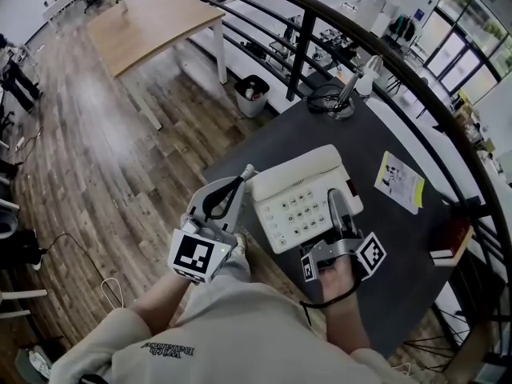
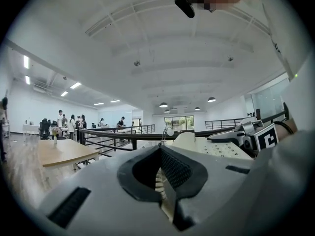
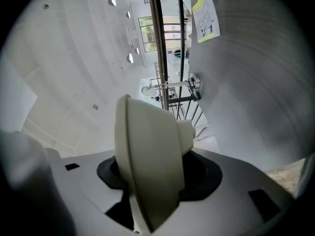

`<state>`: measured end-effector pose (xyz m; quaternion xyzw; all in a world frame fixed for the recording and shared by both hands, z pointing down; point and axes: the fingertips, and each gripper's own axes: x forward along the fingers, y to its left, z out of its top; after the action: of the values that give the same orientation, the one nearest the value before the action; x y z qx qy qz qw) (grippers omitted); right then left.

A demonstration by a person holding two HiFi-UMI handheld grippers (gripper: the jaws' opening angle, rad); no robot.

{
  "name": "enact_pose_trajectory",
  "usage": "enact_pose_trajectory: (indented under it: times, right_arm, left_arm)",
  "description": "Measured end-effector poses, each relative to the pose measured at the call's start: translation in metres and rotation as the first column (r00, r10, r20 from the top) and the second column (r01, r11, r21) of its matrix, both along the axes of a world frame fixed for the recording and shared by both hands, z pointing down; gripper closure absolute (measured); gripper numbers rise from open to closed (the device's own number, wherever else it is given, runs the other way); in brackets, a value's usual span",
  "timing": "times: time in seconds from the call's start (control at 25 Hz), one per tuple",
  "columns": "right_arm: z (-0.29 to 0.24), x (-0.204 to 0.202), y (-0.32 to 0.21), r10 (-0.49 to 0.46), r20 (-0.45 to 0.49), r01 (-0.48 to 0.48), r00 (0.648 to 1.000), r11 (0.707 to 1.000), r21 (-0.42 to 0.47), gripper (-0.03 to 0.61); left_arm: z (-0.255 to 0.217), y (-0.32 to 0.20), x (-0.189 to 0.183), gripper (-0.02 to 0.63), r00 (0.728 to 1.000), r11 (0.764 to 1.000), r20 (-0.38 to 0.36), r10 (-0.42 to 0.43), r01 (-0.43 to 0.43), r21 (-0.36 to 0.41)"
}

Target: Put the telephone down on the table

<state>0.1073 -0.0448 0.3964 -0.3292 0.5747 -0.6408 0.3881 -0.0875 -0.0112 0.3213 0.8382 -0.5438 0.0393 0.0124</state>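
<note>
At the near-left corner of the dark table [image 1: 320, 126], the cream telephone [image 1: 300, 190] is held between the two grippers, keypad up. Whether its underside rests on the tabletop cannot be told. The right gripper [image 1: 336, 202] is clamped on the telephone's right side, and in the right gripper view a thick cream edge [image 3: 147, 151] is seen pinched between its jaws. The left gripper [image 1: 248, 172] is set at the telephone's left rear corner. Its jaws are closed on a thin ribbed cream piece [image 2: 158, 183], and whether that piece is the cord cannot be made out.

Both grippers are held level and pointed away from the body, with the forearms drawn in close to the torso.

Bare tabletop is seen beyond the telephone and to its right. A yellow and white sheet [image 1: 398, 181] lies well apart on the right, and a small stand with a coiled cable [image 1: 340, 102] is placed at the far edge. The table's left edge runs just beside the left gripper, with wooden floor below it. Farther off, a dark railing [image 1: 304, 30] curves round the table; beyond it a bin [image 1: 252, 94] and a wooden table [image 1: 152, 22] are seen.
</note>
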Motion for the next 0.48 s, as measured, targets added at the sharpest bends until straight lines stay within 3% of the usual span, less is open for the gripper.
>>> enact_pose_trajectory:
  times: [0.48]
  right_arm:
    - [0.005, -0.045, -0.078, 0.09, -0.03, -0.091, 0.995, 0.996, -0.015, 0.339]
  left_arm:
    - [-0.008, -0.085, -0.05, 0.611, 0.992, 0.99, 0.033, 0.124, -0.126, 0.066]
